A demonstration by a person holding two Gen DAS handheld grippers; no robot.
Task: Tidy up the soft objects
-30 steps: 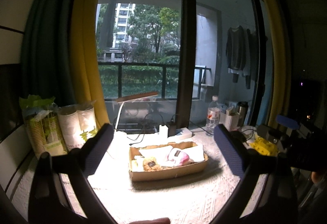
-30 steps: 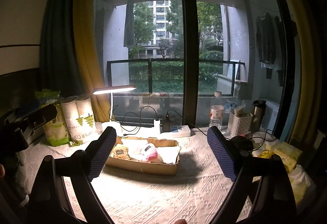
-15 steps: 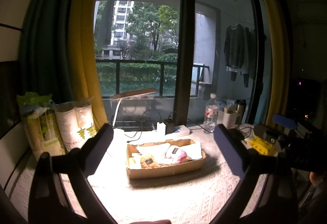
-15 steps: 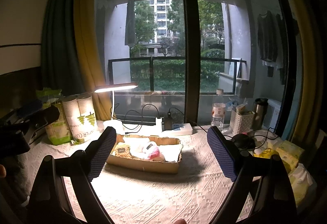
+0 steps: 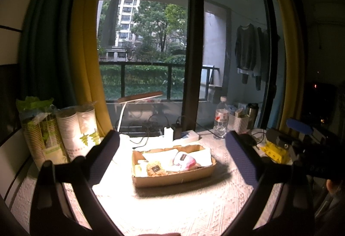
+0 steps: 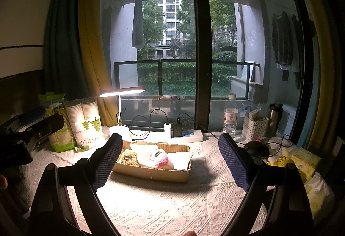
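Note:
A shallow cardboard tray (image 5: 176, 176) (image 6: 151, 173) sits mid-table on a pale knitted cloth. It holds a brown yarn ball (image 5: 155, 169) (image 6: 128, 158), a pink-and-white yarn ball (image 5: 185, 160) (image 6: 159, 157) and white folded cloths (image 5: 160, 155) (image 6: 180, 160). My left gripper (image 5: 171, 159) is open and empty, held back from and above the tray. My right gripper (image 6: 170, 160) is open and empty, also back from the tray. Each gripper shows at the edge of the other's view, the right one in the left wrist view (image 5: 301, 143) and the left one in the right wrist view (image 6: 32, 130).
A lit desk lamp (image 6: 121, 92) stands behind the tray. Stacked paper cups (image 6: 86, 124) stand at the left, a power strip (image 6: 187, 135), water bottle (image 6: 230, 115), white basket (image 6: 254, 128) and flask (image 6: 273, 117) along the window. Yellow packets (image 6: 304, 162) lie at the right.
Both views have shifted slightly; the tray sits a little differently in frame. Both grippers stay open and empty, and the tray's contents have not moved.

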